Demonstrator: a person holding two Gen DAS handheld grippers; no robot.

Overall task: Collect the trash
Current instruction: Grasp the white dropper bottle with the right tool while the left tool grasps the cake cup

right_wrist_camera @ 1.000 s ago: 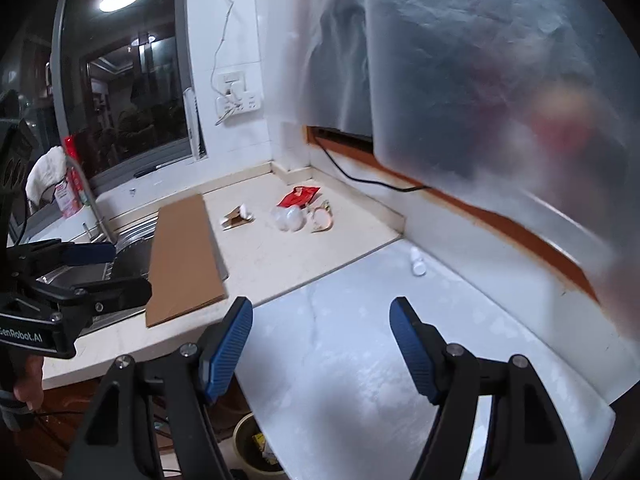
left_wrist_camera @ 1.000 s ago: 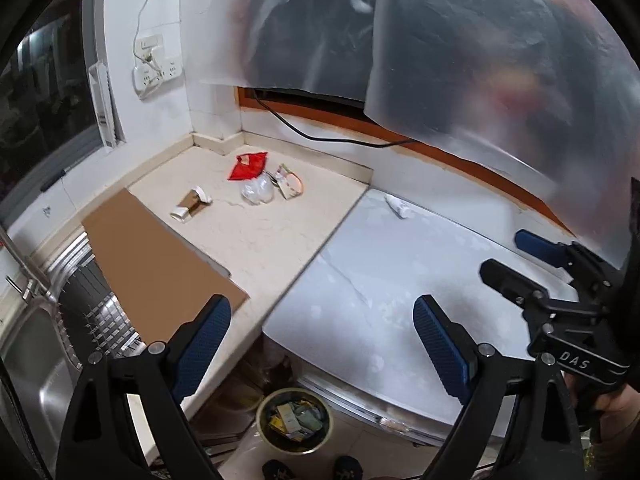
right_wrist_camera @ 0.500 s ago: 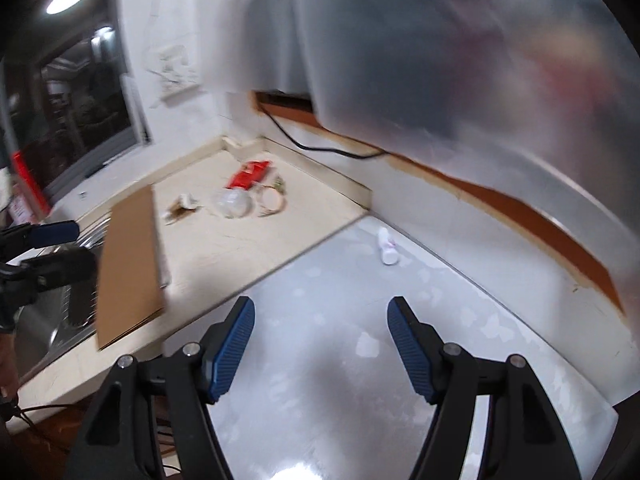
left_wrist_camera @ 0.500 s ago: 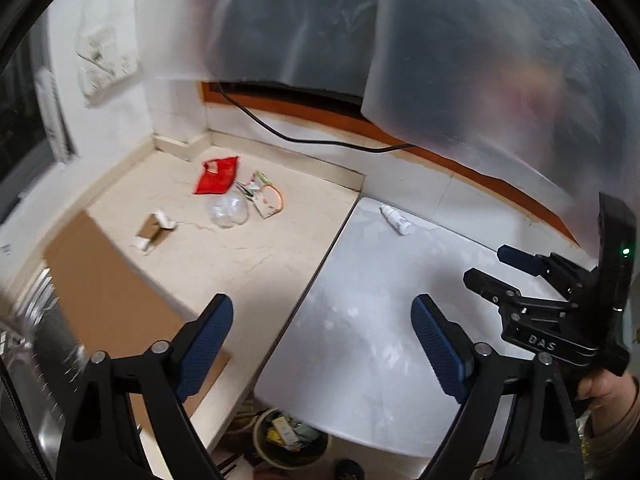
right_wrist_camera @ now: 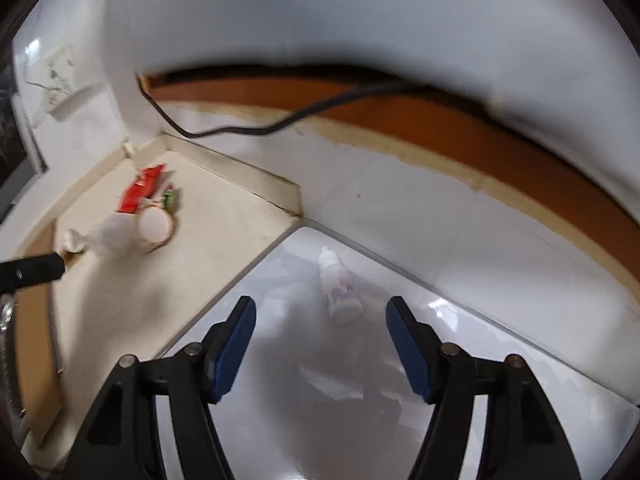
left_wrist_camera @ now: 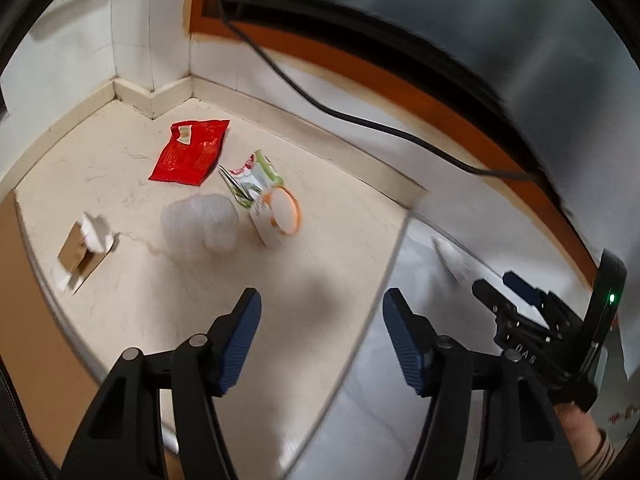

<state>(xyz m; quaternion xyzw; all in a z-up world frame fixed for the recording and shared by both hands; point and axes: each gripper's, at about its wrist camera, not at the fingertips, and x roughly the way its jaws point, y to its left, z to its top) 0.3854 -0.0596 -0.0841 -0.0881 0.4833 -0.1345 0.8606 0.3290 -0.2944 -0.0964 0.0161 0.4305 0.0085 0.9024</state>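
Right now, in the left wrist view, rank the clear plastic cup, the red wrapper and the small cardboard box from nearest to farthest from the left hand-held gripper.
1. Clear plastic cup: on the counter straight ahead of the open left hand-held gripper, slightly left.
2. Small cardboard box: far left, by the counter's edge.
3. Red wrapper: farthest, back toward the wall corner.

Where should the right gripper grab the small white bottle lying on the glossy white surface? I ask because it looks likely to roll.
Probably across the middle of the small white bottle, coming down from above. It lies on its side, cap pointing away, roughly between the open fingers of the right gripper, so closing across its width should pin it without rolling.
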